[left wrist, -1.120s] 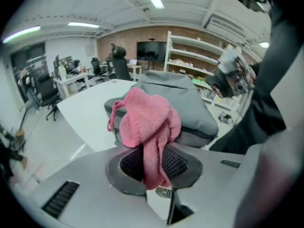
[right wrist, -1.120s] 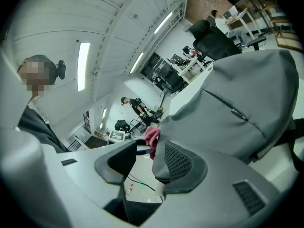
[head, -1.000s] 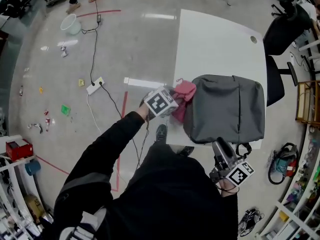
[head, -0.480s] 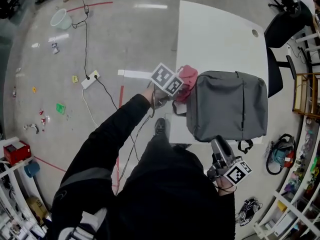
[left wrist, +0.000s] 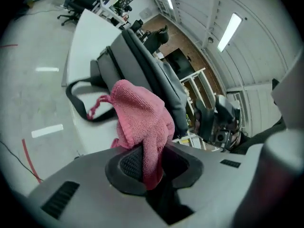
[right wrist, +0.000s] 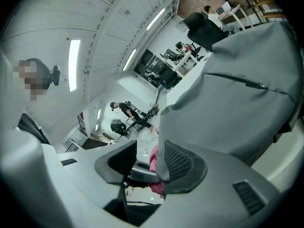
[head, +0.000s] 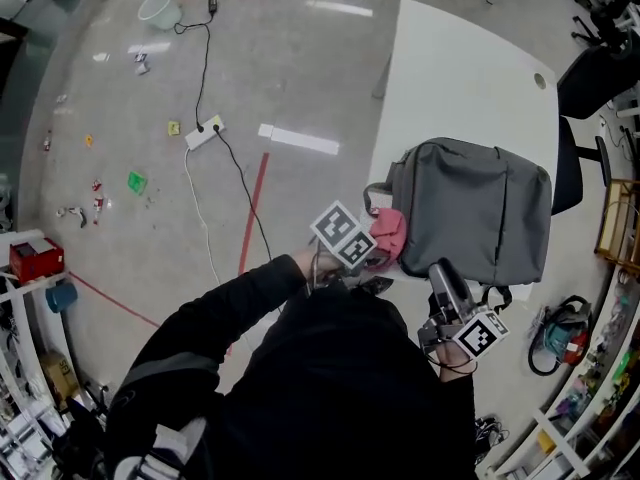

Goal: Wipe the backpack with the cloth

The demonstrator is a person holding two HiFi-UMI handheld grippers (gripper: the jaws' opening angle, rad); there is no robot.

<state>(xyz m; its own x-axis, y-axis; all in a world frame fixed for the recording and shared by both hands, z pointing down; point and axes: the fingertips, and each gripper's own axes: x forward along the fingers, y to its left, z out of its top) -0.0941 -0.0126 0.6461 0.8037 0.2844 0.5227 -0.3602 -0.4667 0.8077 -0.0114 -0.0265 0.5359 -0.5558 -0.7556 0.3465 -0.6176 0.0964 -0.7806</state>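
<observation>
While pinched by one fold between the shut jaws of the left gripper (left wrist: 147, 163), bulges out ahead of the pads as a loose pink wad: the cloth (left wrist: 142, 118). Sits at the near left corner of the grey backpack (head: 475, 213), against it or just beside it; contact not readable from above. From those fingers, then, lies ahead and to the right, broad face up on the white table (head: 450, 78). About as wide as deep in the head view, so no clear long axis to follow. Trails a dark strap (left wrist: 78, 99) off the left side, just beyond the cloth. Further right along the near edge: the right gripper (head: 436, 271), jaws apart and clamped on nothing, with the backpack's grey edge just beside one pad and the pink wad visible through the gap. Nearer for wiping: the left, cloth already in its grip. Probably calls for a sweep rightward and away over the top face, with the right placed to steady the near edge.
</observation>
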